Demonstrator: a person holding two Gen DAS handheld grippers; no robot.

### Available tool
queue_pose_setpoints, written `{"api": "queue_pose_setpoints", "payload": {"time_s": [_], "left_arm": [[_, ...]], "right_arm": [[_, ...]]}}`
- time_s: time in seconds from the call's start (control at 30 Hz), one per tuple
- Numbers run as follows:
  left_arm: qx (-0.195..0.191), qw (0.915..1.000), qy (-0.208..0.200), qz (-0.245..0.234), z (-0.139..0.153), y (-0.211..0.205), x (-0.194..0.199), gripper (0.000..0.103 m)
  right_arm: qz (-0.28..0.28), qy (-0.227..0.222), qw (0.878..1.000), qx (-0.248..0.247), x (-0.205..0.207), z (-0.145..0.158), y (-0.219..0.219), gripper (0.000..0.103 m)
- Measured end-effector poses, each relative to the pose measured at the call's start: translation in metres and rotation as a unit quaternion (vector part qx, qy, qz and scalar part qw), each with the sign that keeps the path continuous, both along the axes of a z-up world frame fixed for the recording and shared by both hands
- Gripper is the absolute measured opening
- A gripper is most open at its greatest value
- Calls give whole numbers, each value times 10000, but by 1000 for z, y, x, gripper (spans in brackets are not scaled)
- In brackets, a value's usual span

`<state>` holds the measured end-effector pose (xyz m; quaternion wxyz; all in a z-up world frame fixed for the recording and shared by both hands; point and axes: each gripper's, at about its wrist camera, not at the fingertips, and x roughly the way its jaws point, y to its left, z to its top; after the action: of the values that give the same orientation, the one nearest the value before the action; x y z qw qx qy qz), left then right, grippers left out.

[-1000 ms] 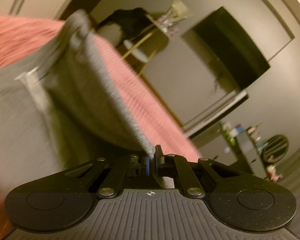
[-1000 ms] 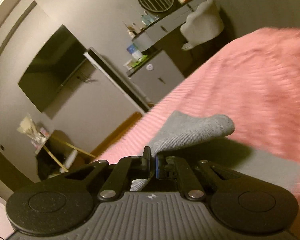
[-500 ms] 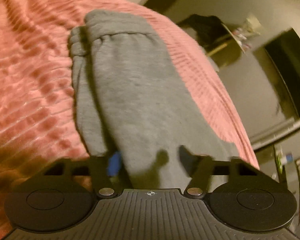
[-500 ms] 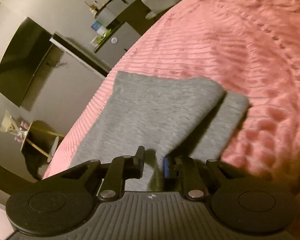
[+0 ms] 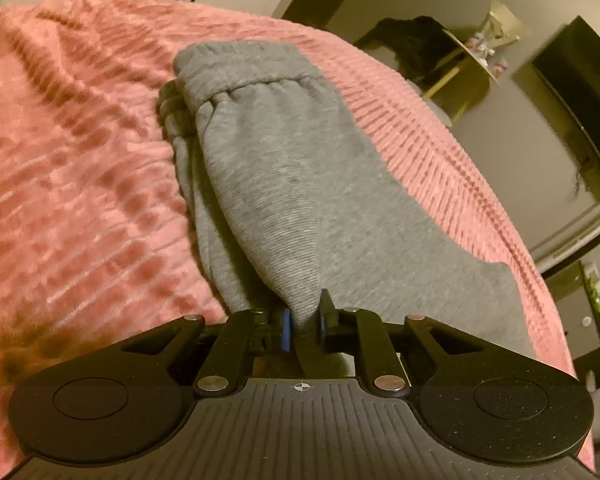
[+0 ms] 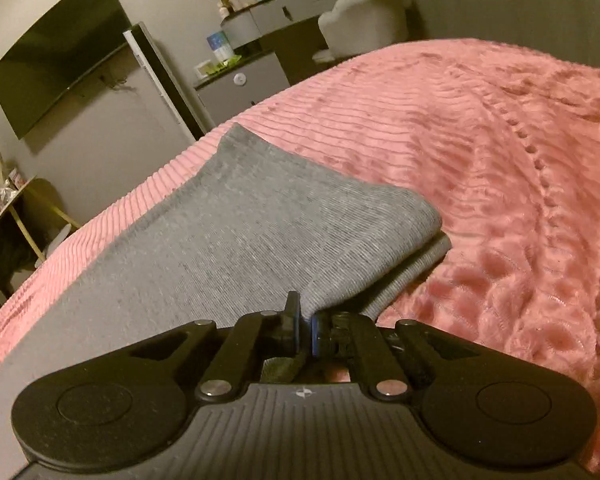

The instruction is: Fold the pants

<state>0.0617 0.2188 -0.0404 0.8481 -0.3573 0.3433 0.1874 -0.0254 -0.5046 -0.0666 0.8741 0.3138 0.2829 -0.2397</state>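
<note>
- Both black two-finger grippers are clamped on cloth: the left gripper (image 5: 303, 322) pinches a gathered ridge of the grey knit sweatpants (image 5: 284, 184), and the right gripper (image 6: 305, 326) nips the near corner of the same pants (image 6: 236, 248) — one pair, two grips.
- Blue pads line the inner faces of the fingers (image 5: 286, 328); the right pair shows the same blue (image 6: 314, 334).
- From the left gripper, the pants run straight ahead, folded in layers, ending at one elastic cuff (image 5: 236, 68) at the far end.
- From the right gripper, the pants spread ahead and to the left, two layers stacked with a folded edge to the right.
- One pink ribbed plush bedspread (image 5: 60, 160) lies under the pants on every side (image 6: 480, 168).
- Beyond the bed stand one dark wall-mounted television (image 6: 60, 52), one white fridge (image 6: 140, 116), one small gold-legged side table (image 6: 16, 204) and one pale upholstered chair (image 6: 364, 16) — all well apart from the pants.
</note>
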Motion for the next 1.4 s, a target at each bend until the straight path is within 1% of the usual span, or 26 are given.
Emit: {"api": "queue_pose_setpoints", "payload": {"time_s": [0.07,0.17,0.2,0.23,0.27,0.3,0.33,0.37,0.4,0.43,0.47,0.5,0.53,0.63,0.7,0.77,0.83,0.87,0.93,0.97,1.03,1.1,1.2,1.23,1.33,1.4], "left_arm": [[94,10000,-8,7,3,-4,0,20],[306,9995,6,-23,7,-8,-2,26],[356,9993,77,6,6,-6,-3,33],[399,9990,162,87,5,-5,-5,37],[460,9984,209,236,6,-4,-10,49],[512,9976,231,398,9,-3,-15,64],[611,9961,243,592,13,-2,-21,69],[818,9931,233,812,20,-3,-27,75],[1084,9894,182,954,28,-7,-31,78],[1342,9860,91,982,36,-11,-34,80],[1577,9831,-42,929,44,-18,-34,83],[1758,9811,-185,782,51,-25,-32,85],[1896,9797,-288,579,57,-33,-26,86],[2175,9745,-546,-123,64,-65,-1,88],[2223,9714,-612,-565,58,-86,21,88],[2252,9689,-482,-906,44,-104,42,88],[2281,9701,-115,-822,27,-113,60,88],[2185,9737,90,-639,19,-112,66,87],[2039,9781,265,-336,5,-105,68,85],[2108,9766,320,-273,1,-102,68,84],[2422,9692,429,-132,-2,-95,67,84],[2737,9606,465,163,-2,-83,62,82],[3012,9520,402,362,-7,-68,53,76],[3123,9483,404,408,-9,-65,52,75],[3461,9355,323,637,-6,-65,53,73],[3460,9349,174,770,-3,-65,50,74]], "right_arm": [[5,-86,9999,63,-1,7,-2,5],[190,-337,9992,-125,-7,17,0,5],[194,-292,9993,-133,-8,14,-2,5],[153,-107,9998,-121,-7,9,-4,8],[110,152,9998,-75,-6,2,-7,8],[120,93,9999,19,-6,-1,-10,9],[7,-9,9999,104,-12,1,-12,13],[-177,-25,9997,152,-17,5,-13,17],[-345,-45,9993,158,-21,9,-14,23],[-564,-58,9983,130,-26,13,-14,33],[-709,-58,9974,86,-27,17,-13,39],[-868,-15,9962,0,-28,21,-11,49],[-1010,3,9948,-104,-29,25,-8,52],[-1111,-239,9931,-276,-27,36,4,53],[-1128,-233,9924,-424,-22,41,15,54],[-1022,-283,9925,-616,-21,46,25,54],[-779,-347,9936,-740,-13,55,34,54],[-522,-415,9947,-789,-7,61,40,54],[212,-578,9954,-735,12,70,53,55],[774,-669,9925,-667,29,74,65,54],[1803,-746,9791,-571,65,78,94,54],[2768,-713,9570,-498,105,76,132,54],[4103,-642,9083,-505,163,66,205,54],[4507,-662,8884,-569,181,63,232,54],[5284,-578,8450,-591,228,55,293,54],[5659,-471,8213,-551,257,52,329,55]]}}
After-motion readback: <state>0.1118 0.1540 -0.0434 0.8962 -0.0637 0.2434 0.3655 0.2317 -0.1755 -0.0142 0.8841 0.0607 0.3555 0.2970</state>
